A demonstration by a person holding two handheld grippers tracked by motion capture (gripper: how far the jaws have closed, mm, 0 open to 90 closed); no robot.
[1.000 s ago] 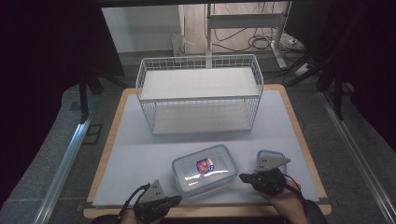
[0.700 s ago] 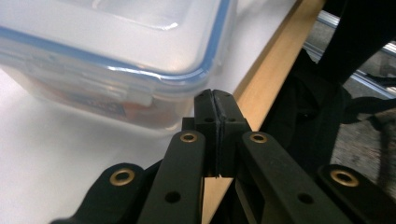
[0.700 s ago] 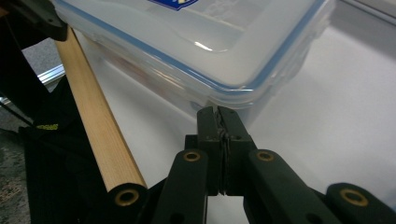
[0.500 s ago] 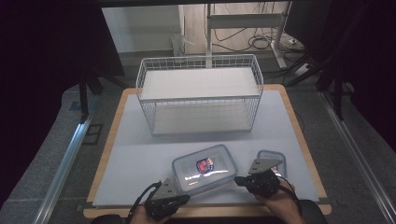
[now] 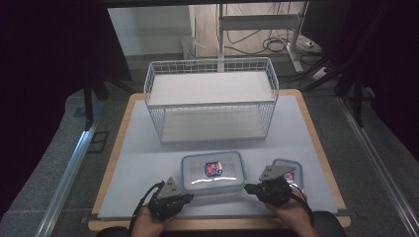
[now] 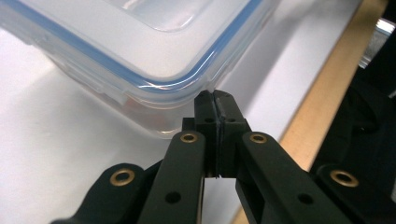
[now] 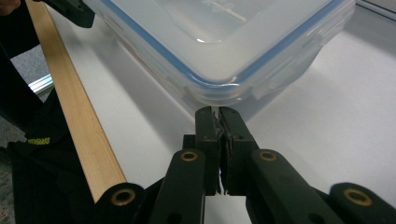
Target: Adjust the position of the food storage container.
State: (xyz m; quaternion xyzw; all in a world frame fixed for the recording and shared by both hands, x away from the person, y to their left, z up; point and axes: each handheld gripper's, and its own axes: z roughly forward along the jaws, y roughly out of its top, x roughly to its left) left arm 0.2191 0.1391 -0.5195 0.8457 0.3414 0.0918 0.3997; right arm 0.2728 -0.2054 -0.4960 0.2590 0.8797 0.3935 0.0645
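Closing in on the clear container [image 5: 213, 171] lying between my hand-held grippers, left hand-held gripper [image 6: 215, 98] and right hand-held gripper [image 7: 216, 113] both pressed together, empty; I'm aiming level at opposite corners.

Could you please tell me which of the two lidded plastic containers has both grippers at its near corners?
The larger container, centre front, with the red-and-blue item inside; the smaller one lies partly behind the right gripper.
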